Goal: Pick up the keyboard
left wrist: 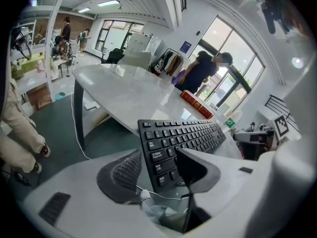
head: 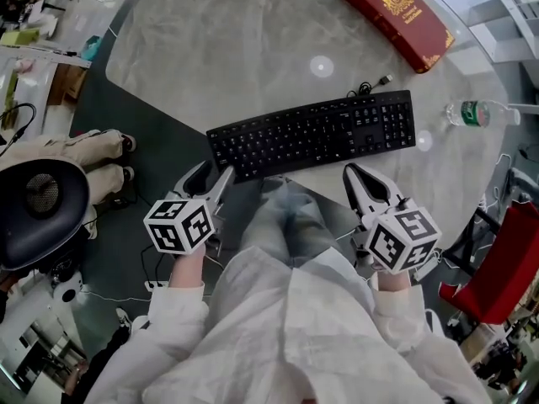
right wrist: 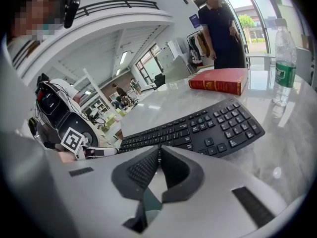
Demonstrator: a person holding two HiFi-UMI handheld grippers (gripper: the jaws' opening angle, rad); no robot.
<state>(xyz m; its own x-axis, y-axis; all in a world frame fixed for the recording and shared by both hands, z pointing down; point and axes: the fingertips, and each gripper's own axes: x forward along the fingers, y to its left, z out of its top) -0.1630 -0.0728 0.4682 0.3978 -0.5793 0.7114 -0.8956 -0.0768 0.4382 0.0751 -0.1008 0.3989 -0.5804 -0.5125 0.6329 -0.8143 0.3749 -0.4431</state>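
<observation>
A black keyboard [head: 316,133] lay flat on the pale round table [head: 236,49], close to the edge nearest the person. Its thin cable [head: 370,85] curled on the table just behind it.

The left gripper [head: 210,178] was pointed down at the keyboard's left end. Its two jaws were spread apart. From the left gripper view, the corner of the keyboard sat in the gap between them, but the pads were not pressing on it.

The right gripper [head: 355,177] was near the front edge of the keyboard, toward its right side. Its jaws were pressed together with nothing between them. I could not tell if its tip touched the keyboard.

A thick red book [head: 396,15] lay farther back on the table, well apart from the keyboard. A water bottle [head: 476,112] with a green label was near the keyboard's right end.

The person holding the grippers wore white sleeves [head: 181,310].
</observation>
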